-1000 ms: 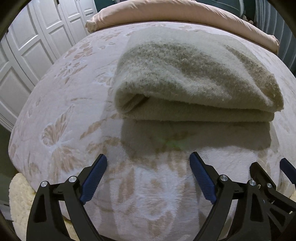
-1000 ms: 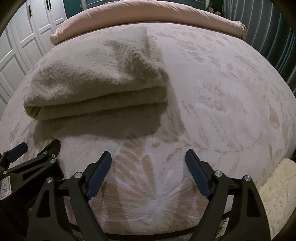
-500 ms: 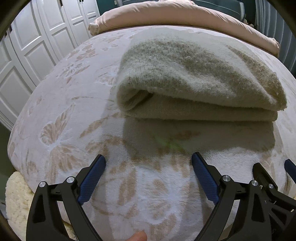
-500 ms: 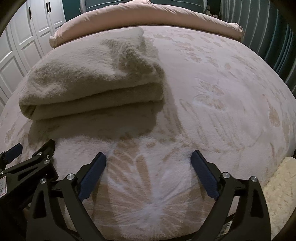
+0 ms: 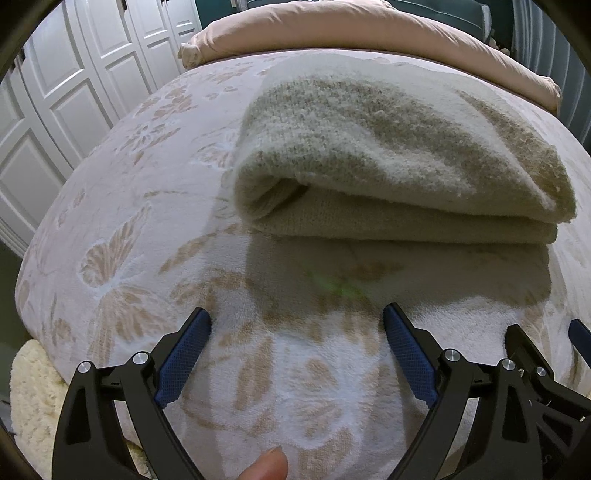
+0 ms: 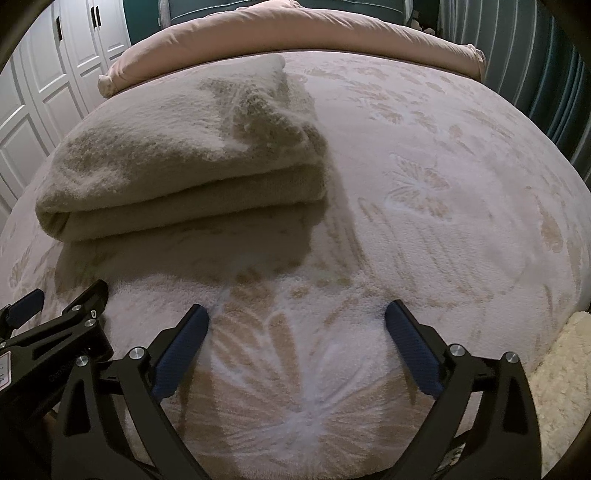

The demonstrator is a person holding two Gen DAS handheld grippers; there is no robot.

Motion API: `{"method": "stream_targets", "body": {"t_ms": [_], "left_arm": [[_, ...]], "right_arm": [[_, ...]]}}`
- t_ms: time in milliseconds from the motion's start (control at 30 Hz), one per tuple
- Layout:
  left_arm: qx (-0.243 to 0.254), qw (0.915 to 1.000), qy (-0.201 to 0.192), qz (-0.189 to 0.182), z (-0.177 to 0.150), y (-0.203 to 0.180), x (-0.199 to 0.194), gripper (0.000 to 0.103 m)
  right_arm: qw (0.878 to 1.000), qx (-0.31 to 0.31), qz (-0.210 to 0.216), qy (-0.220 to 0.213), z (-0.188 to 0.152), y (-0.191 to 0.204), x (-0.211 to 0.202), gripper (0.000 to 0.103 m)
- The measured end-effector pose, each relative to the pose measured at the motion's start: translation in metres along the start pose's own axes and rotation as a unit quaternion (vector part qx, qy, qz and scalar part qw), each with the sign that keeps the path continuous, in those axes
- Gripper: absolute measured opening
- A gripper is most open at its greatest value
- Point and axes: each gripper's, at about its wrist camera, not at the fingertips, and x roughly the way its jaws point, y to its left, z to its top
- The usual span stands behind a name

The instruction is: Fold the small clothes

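Left gripper (image 5: 297, 328): tilted down toward the bed, hanging over its near edge; jaws wide apart, nothing between them; blue pads (image 5: 184, 354) clear of the fabric.
Right gripper (image 6: 295, 326): same downward tilt, just beside the left one, over the near edge; jaws wide apart after just opening further, nothing between them, only the blanket below.
Side by side: the right gripper's black frame shows at the lower right of the left view, the left gripper's frame at the lower left of the right view.
Fingertip (image 5: 266, 465): a person's fingertip shows at the bottom edge of the left view, between the gripper's arms.
Sweater (image 5: 399, 158): beige knit, folded into a thick stack, lying flat on the bed toward its left side and between the near edge and the far edge; neither gripper touches it.
Sweater axis: long side runs across the bed, parallel to the near edge; the rounded fold faces left, the stacked layers face the grippers.
Bed (image 6: 443, 206): covered by a pale pink plush blanket with a butterfly and flower pattern.
Duvet (image 6: 295, 33): pink, rolled along the far edge of the bed.
Rug (image 6: 561, 387): cream and fluffy, on the floor below the near edge.
Wardrobe (image 5: 74, 74): white panelled doors, left of the bed.
Containers: none in view.
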Motion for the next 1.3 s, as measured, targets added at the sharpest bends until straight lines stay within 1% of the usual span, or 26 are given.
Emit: {"method": "stream_targets", "body": {"t_ms": [1300], "left_arm": [[0.006, 0.9998, 0.017, 0.0, 0.0022, 0.0025, 0.0037, 0.092]], "right_arm": [[1.0, 0.002, -0.001, 0.008, 0.0049, -0.0001, 0.0048, 0.096]]}}
